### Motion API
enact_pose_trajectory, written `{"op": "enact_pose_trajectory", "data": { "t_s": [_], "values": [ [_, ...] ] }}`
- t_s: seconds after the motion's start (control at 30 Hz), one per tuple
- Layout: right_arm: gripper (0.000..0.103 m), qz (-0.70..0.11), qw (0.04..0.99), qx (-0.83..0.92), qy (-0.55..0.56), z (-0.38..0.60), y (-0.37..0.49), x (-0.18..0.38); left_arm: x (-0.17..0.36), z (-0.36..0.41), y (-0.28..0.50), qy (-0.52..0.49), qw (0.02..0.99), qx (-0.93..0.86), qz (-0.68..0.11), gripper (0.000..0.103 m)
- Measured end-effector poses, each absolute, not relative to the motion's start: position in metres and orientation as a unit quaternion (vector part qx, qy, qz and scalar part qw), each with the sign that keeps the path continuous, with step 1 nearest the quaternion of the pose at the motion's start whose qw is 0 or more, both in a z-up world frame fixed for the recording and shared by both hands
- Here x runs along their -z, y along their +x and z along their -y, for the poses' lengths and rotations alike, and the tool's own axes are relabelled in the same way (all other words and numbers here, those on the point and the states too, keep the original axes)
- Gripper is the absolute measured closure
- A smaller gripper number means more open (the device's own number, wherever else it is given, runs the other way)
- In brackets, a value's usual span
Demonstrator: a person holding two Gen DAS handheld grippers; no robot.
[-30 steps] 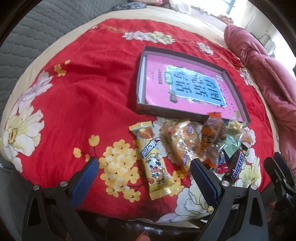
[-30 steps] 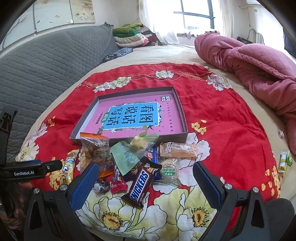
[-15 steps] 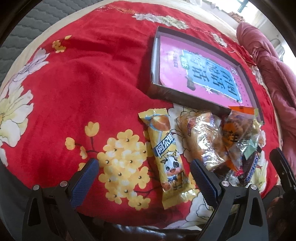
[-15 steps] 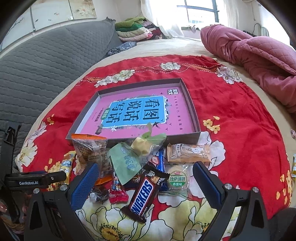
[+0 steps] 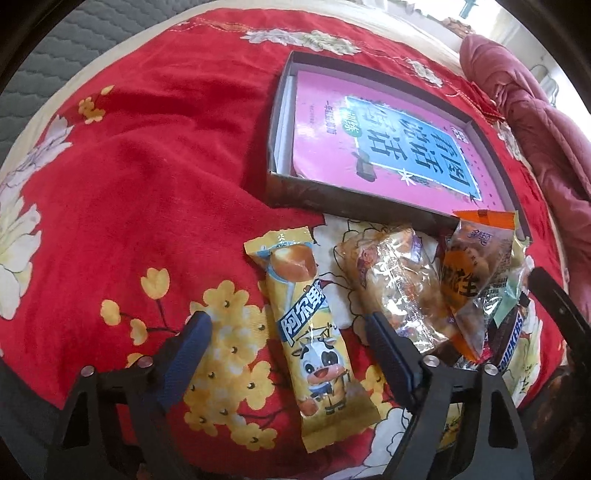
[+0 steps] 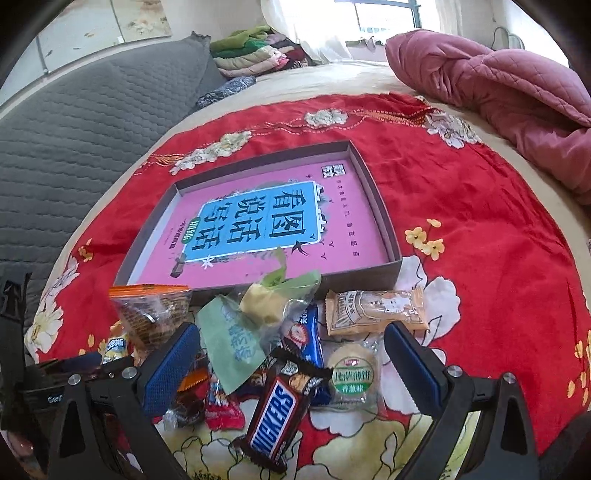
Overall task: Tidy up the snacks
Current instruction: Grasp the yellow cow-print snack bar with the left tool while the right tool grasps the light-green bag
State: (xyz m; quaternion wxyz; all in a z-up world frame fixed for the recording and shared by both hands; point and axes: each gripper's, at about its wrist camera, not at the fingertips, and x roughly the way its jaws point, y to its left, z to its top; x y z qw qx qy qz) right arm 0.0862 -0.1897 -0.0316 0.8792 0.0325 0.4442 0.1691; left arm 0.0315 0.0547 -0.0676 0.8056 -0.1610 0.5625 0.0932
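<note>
We see a bed [image 6: 369, 79] under a red floral cloth [image 6: 461, 206], bearing a shallow grey box [image 6: 373, 184] and a snack pile [image 6: 295, 343] just beside it.

The setting is a bedroom in a home. The work surface is a bed covered by a red floral cloth [image 6: 461, 206], with a pink quilt [image 6: 495, 85] bunched at the far right and a grey quilted headboard [image 6: 85, 122] along the left. Folded clothes [image 6: 255, 51] are stacked at the far end, beneath a curtained window [image 6: 384, 14].
</note>
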Motion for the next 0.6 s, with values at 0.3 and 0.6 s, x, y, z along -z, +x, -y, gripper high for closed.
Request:
{"op": "enact_pose_trajectory", "data": {
  "t_s": [0.3,0.6],
  "values": [
    [0.037,-0.442,0.878,-0.184,0.005,0.173,0.099,0.042,0.067,-0.056,0.034,-0.152,0.817,-0.092,-0.548,0.044],
    [0.053,-0.434,0.876,-0.211,-0.003,0.166,0.101,0.045,0.068,-0.049,0.037,-0.13,0.83,-0.097,-0.534,0.061]
  ]
}}
